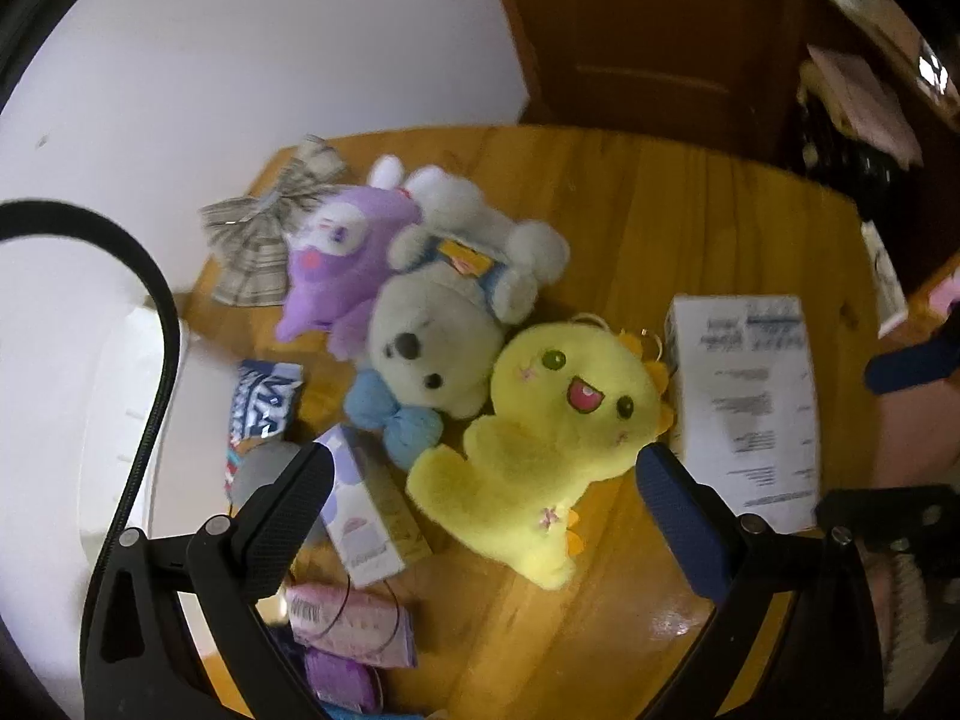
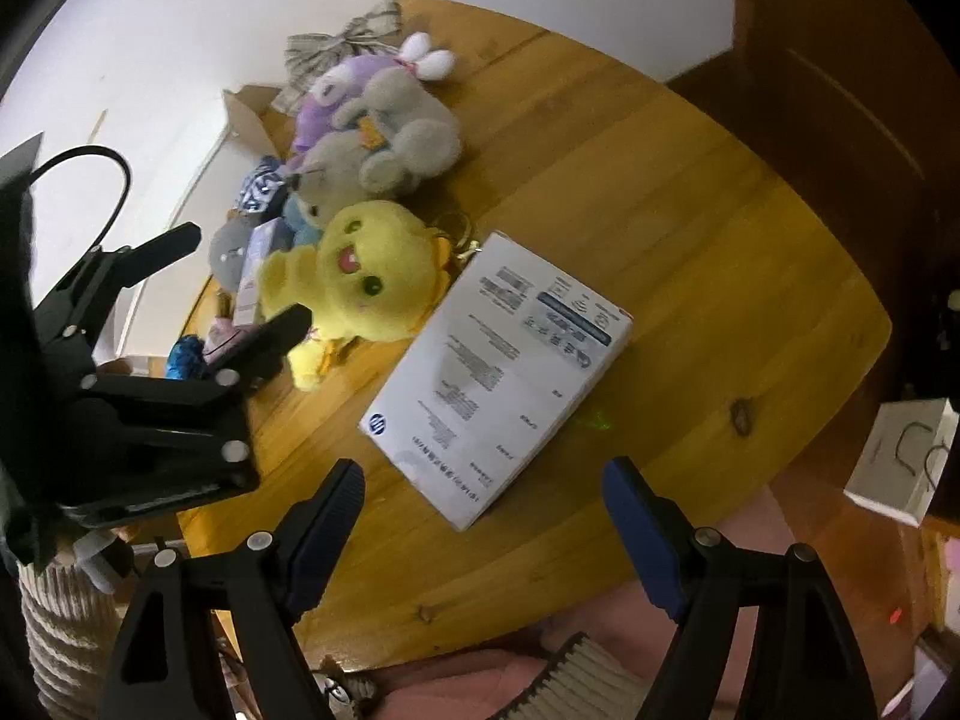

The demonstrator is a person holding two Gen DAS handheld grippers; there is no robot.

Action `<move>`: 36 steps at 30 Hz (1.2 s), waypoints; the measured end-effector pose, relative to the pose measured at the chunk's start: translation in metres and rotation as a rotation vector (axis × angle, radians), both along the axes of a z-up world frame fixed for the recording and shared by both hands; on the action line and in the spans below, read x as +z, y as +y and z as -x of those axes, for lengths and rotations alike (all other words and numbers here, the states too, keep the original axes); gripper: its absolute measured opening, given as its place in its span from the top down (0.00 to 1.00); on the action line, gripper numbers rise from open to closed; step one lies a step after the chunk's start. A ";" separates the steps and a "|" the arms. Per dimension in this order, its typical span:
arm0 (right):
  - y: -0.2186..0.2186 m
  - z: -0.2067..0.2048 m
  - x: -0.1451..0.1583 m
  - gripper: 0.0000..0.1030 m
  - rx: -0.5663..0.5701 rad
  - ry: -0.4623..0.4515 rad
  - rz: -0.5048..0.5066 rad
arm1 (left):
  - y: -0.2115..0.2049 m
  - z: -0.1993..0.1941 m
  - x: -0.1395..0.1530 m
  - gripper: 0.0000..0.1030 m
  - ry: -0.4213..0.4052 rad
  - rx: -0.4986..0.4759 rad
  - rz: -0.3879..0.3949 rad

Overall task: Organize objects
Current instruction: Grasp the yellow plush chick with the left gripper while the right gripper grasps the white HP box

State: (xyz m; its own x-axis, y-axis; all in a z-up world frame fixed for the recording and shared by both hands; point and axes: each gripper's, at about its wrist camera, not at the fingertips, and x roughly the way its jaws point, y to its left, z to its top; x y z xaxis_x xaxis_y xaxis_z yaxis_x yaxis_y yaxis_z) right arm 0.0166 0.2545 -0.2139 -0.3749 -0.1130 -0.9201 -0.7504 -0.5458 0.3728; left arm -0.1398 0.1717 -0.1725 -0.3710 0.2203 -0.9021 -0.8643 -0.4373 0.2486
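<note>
A yellow plush [image 1: 552,420] [image 2: 366,282] lies on the round wooden table [image 1: 660,210] [image 2: 690,210]. My left gripper [image 1: 486,480] [image 2: 234,282] hovers over it, open, with the plush's lower body between the fingers and untouched. Behind it lie a grey bear [image 1: 432,324] [image 2: 384,144] and a purple plush [image 1: 342,264] [image 2: 342,90]. A flat white printed box [image 1: 750,396] [image 2: 498,384] lies to the right of the yellow plush. My right gripper [image 2: 483,504] stands open just above that box's near end and holds nothing.
A checked bow [image 1: 264,222] lies at the table's far edge. Small cartons and packets [image 1: 366,510] crowd the left rim. A wooden door [image 2: 840,90] stands behind the table and a white box [image 2: 900,456] to its right. The person's pink clothing [image 2: 576,672] is at the near edge.
</note>
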 end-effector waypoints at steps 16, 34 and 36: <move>0.015 0.011 -0.017 0.20 -0.108 -0.022 0.046 | 0.000 0.008 -0.036 0.46 -0.094 0.005 -0.034; 0.032 0.031 -0.038 0.20 -0.264 -0.146 0.040 | -0.049 -0.006 -0.032 0.52 -0.182 0.260 -0.131; 0.031 0.036 -0.037 0.20 -0.263 -0.149 0.025 | -0.053 -0.010 -0.028 0.52 -0.181 0.263 -0.143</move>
State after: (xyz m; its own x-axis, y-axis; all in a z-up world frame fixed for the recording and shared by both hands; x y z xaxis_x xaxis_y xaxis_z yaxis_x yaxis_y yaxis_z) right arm -0.0194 0.2856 -0.2505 -0.2551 -0.0533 -0.9654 -0.9122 -0.3179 0.2586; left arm -0.1301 0.1186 -0.2004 -0.2682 0.2675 -0.9255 -0.7419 -0.6702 0.0213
